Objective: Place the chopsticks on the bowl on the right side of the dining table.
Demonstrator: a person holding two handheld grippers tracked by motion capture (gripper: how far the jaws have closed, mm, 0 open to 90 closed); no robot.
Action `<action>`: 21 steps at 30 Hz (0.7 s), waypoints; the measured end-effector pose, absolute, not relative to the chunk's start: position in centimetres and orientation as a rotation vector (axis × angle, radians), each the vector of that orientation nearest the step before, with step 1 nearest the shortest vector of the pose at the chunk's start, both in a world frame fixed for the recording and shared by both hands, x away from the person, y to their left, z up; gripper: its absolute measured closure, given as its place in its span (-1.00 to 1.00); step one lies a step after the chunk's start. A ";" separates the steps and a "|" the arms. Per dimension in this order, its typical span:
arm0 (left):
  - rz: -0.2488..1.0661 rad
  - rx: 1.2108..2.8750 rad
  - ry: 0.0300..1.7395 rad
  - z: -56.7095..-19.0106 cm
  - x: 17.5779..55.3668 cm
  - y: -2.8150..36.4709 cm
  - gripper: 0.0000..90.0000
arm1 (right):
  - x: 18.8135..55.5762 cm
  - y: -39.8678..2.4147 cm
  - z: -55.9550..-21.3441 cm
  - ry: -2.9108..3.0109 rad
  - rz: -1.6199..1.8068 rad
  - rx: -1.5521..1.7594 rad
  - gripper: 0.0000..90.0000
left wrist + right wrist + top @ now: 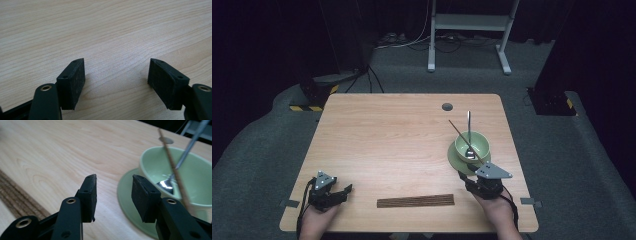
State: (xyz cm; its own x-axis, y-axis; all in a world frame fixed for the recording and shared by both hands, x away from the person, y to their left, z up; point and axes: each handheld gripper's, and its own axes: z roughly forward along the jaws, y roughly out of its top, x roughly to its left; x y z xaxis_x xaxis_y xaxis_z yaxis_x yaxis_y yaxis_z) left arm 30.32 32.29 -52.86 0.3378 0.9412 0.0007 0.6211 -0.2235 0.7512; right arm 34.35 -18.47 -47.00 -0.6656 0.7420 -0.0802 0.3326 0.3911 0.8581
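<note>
Near the right edge of the worktop (pixel 402 130), a green bowl (pixel 472 145) stands on a matching green saucer (pixel 455 159), and two things lean in it: a metal spoon (pixel 469 131) with its handle rising toward the far side, and a single thin wooden chopstick (pixel 466 142) slanting across the rim, its lower end close to the right tool (pixel 476 179). In the right gripper view the chopstick (pixel 175 173) passes just beside that tool's (pixel 113 195) right jaw, outside the gap; the jaws stand partly apart with nothing between them.

The stick looks precarious: propped on a smooth rim, it could roll or slide out at a light knock, and the jaw beside it is the likeliest thing to knock it. A sideways sweep of the hand might also catch the saucer's lip (pixel 127 195) and shift the bowl (pixel 197 177), tipping the spoon (pixel 182 161) over.

Toward the near edge lies a dark woven placemat strip (pixel 415 201), well apart from the crockery. At the near left corner the left tool (pixel 332 192) rests low over bare wood, jaws wide and empty (pixel 116 80), too far off to steady anything.
</note>
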 end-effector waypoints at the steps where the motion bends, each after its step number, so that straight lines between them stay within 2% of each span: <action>1: 0.619 1.943 1.366 -52.9 30.3 32.3 -0.33 | 34.3 -18.2 -47.2 2.214 1.197 0.914 0.22; 12: 0.619 1.943 1.365 -52.9 30.3 32.3 -0.33 | 34.2 -15.9 -49.0 2.350 1.175 0.856 0.21; 21: 0.619 1.943 1.365 -52.9 30.3 32.3 -0.33 | 33.9 -13.8 -50.3 2.435 1.159 0.833 0.13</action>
State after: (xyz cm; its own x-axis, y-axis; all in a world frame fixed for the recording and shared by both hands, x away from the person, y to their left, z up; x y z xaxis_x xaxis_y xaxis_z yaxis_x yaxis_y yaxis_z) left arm 30.32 32.29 -52.86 0.3386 0.9409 0.0010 0.6210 -0.2243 0.7510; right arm 33.95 -13.83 -50.32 -0.7796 0.6254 -0.0341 0.3678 0.5013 0.7832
